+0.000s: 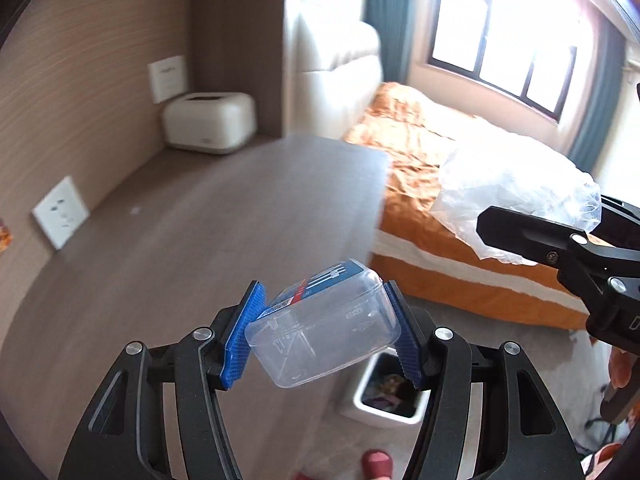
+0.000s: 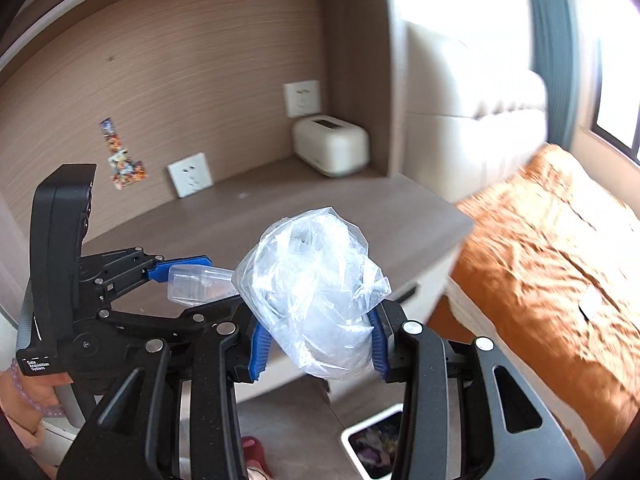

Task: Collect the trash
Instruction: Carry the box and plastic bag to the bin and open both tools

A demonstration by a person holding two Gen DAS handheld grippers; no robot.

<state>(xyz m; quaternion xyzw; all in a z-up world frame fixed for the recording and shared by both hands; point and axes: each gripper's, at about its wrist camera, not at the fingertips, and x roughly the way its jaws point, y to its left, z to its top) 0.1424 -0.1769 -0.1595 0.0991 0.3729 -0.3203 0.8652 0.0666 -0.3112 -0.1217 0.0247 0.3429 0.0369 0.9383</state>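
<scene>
My left gripper (image 1: 324,332) is shut on a clear plastic box (image 1: 320,326) with a blue label, held tilted above the desk's near corner. In the right wrist view the left gripper (image 2: 192,280) shows at the left with the same box (image 2: 196,286) between its blue pads. My right gripper (image 2: 320,344) is shut on a crumpled clear plastic bag (image 2: 316,288), which bulges up above the fingers. The bag (image 1: 516,192) and the right gripper's black arm show at the right of the left wrist view. A white trash bin (image 1: 386,396) holding scraps stands on the floor below; the bin (image 2: 376,440) also lies under the bag.
A wooden desk (image 1: 192,248) runs along a panelled wall with wall sockets (image 1: 60,212) and a cream box-shaped appliance (image 1: 210,122) at its back. A bed with an orange cover (image 2: 552,240) stands to the right, below a window (image 1: 500,44). A red slipper (image 1: 376,464) is on the floor.
</scene>
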